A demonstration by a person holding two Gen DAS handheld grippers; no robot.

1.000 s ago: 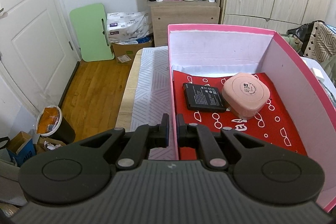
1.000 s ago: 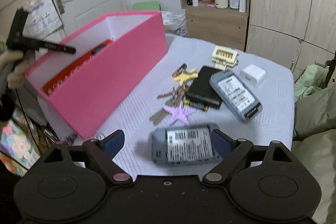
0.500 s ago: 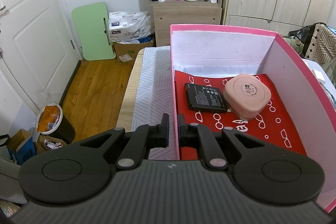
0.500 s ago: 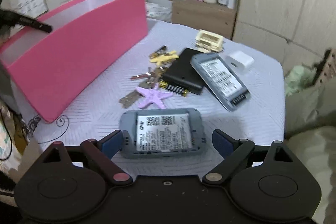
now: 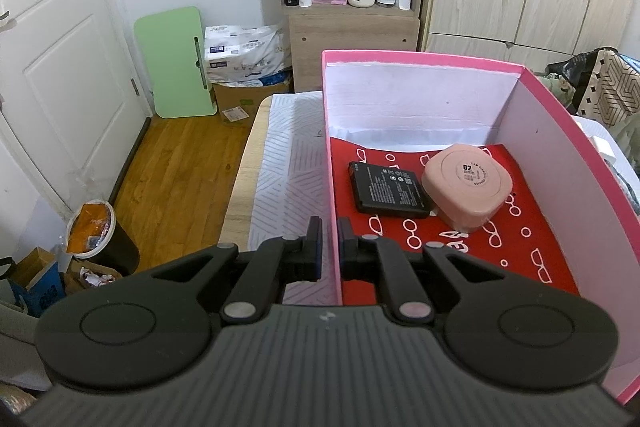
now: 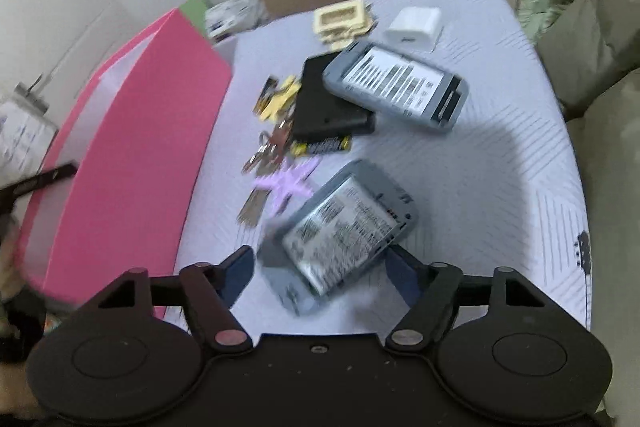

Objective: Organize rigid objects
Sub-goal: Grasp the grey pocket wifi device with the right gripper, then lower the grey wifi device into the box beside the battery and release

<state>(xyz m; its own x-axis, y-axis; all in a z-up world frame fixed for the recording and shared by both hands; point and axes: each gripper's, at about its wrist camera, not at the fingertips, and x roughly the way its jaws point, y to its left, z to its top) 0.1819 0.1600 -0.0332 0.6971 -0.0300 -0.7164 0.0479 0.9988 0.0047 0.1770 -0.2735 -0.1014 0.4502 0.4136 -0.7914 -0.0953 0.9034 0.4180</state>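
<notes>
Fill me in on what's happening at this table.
A person with a gripper in each hand is sorting loose items into a pink box. The left gripper is clamped on the box's near wall. Inside lie a black battery and a pink case. The right gripper is closing around a grey device on the table, not yet pressing it.

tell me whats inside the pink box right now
Inside the pink box, on a red patterned liner, lie a flat black battery pack and a pink rounded case. The near corner is hidden behind the left gripper.
</notes>
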